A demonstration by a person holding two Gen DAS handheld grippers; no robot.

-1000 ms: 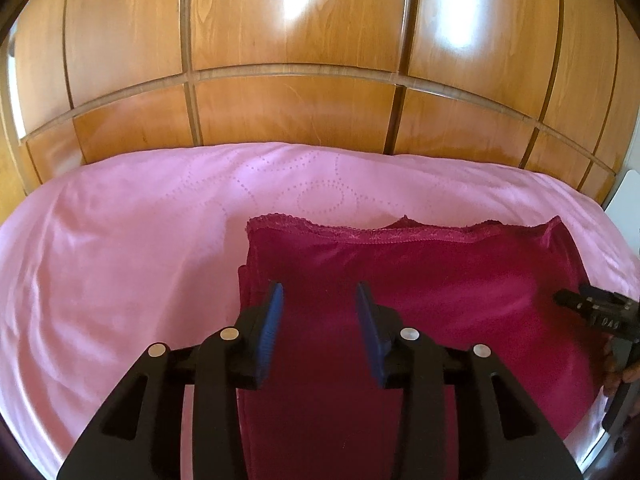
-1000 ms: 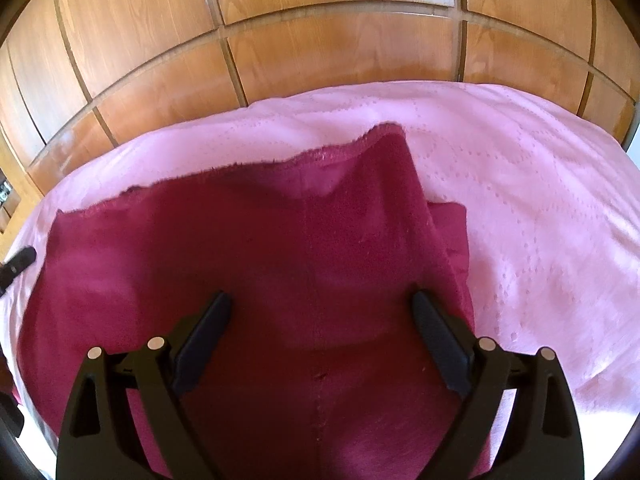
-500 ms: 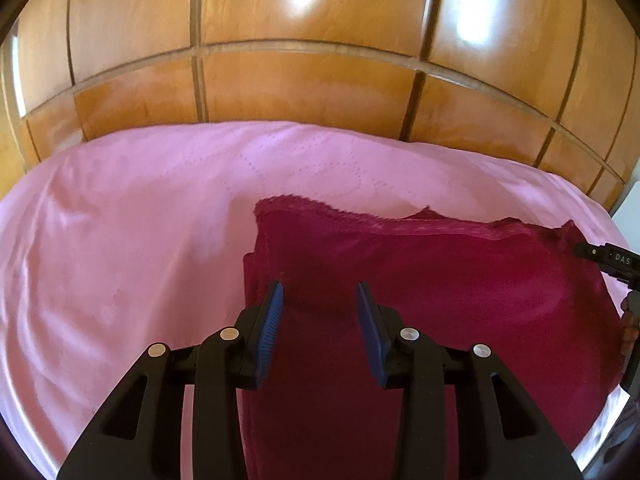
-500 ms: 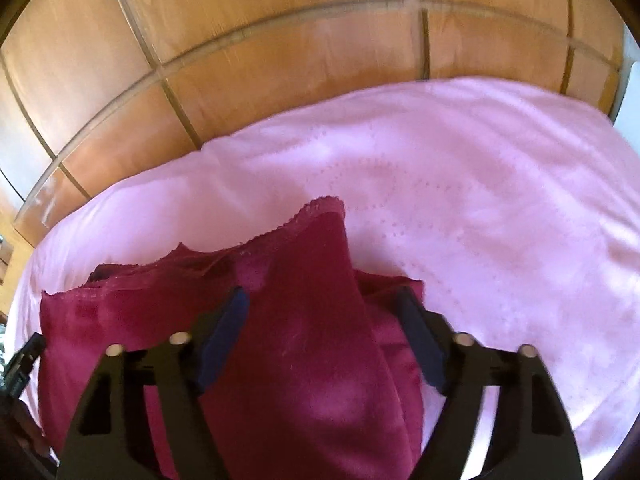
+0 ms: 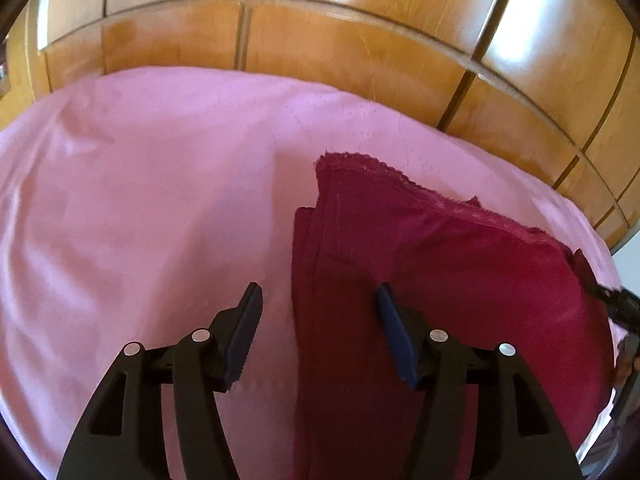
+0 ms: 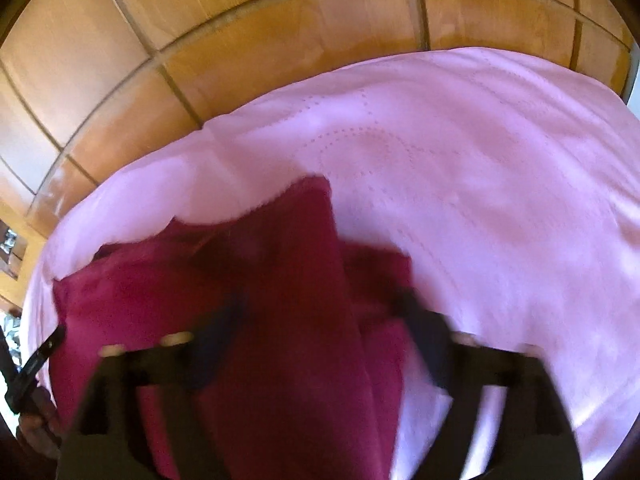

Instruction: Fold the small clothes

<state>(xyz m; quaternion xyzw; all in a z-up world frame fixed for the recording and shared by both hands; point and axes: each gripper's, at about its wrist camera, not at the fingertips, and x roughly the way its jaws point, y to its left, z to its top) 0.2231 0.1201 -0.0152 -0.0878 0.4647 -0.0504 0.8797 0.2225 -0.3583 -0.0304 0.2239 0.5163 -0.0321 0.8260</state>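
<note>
Wooden panels (image 5: 360, 60) back a pink bed (image 5: 140, 220) where the red garment (image 5: 440, 280) lies folded, its left edge between the just-opened left tool (image 5: 320, 328), its middle under the spread, reopening right tool (image 6: 320, 320).

Bedroom: pink bedsheet (image 5: 160, 208) (wooden wardrobe (image 5: 360, 48) behind)

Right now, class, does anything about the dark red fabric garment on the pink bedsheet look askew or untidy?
Yes. The dark red fabric garment lies skewed on the pink bedsheet; layer edges do not line up, with an under-layer showing along its left side and bunching at its far edge.
</note>
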